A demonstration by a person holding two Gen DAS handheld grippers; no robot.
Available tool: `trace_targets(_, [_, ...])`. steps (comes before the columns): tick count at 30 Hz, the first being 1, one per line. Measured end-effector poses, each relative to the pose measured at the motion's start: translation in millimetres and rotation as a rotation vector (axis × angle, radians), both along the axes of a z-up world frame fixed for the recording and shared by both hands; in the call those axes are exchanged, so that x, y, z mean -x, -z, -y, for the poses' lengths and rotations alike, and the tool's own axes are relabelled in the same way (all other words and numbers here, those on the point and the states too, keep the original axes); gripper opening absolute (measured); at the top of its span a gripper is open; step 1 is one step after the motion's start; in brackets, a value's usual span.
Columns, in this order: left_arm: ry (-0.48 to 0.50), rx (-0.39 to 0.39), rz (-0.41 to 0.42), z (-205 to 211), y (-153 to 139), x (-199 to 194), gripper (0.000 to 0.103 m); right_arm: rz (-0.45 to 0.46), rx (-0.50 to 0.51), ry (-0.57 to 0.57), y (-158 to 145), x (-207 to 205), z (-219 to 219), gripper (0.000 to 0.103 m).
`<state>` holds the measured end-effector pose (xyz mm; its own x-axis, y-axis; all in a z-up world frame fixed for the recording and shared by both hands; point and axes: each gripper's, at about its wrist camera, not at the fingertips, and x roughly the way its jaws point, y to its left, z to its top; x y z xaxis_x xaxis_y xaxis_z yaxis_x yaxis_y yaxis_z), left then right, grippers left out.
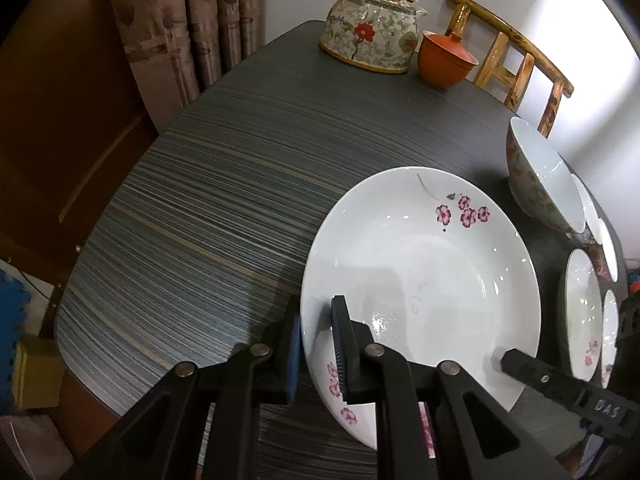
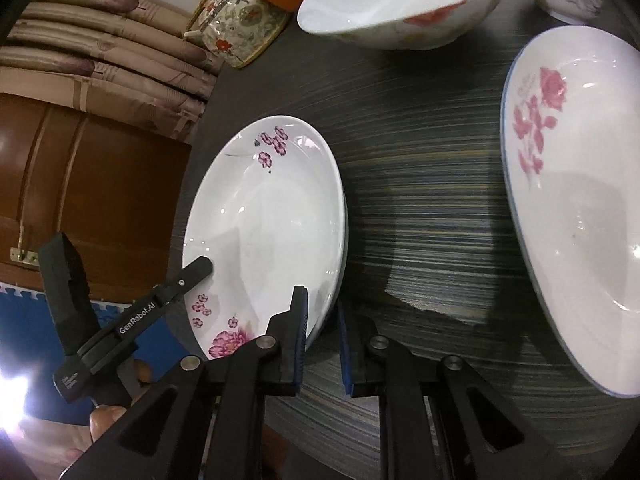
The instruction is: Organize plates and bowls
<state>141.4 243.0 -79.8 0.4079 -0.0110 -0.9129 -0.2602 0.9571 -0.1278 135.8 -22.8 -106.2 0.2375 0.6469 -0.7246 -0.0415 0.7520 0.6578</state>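
Observation:
A large white plate (image 1: 424, 276) with purple flowers lies near the table's front edge; it also shows in the right wrist view (image 2: 264, 224). My left gripper (image 1: 316, 344) straddles its near-left rim, one pad under, one on top. My right gripper (image 2: 322, 324) straddles the opposite rim the same way; its finger (image 1: 532, 372) shows over the plate in the left view. The left gripper's finger (image 2: 192, 276) shows in the right view. A floral bowl (image 1: 540, 184) stands behind, also in the right view (image 2: 404, 4). A rose-patterned plate (image 2: 576, 152) lies to the right.
A floral teapot (image 1: 372, 28) and an orange lidded cup (image 1: 444, 58) stand at the far table edge. More small white dishes (image 1: 586, 312) sit at the right. A bamboo chair (image 1: 516, 56) stands behind the dark striped table (image 1: 200, 216). Curtains and a wooden door are at left.

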Motion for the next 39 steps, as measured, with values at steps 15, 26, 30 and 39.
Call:
trace_targets(15, [0.035, -0.197, 0.143, 35.2, -63.6, 25.3, 0.028, 0.101, -0.113, 0.222, -48.4, 66.6, 131.2, 0.036])
trace_targets(26, [0.420, 0.187, 0.101, 171.8, -71.1, -11.1, 0.036, 0.004, -0.130, 0.422, -19.2, 92.6, 221.6, 0.036])
trace_targets(30, [0.400, 0.233, 0.038, 184.5, -46.3, -42.6, 0.036, -0.014, -0.122, 0.457, -11.5, 83.0, 227.0, 0.036])
trace_targets(39, [0.450, 0.102, -0.007, 219.4, -19.5, -71.8, 0.036, -0.035, -0.130, 0.477, 2.3, 55.8, 235.1, 0.037])
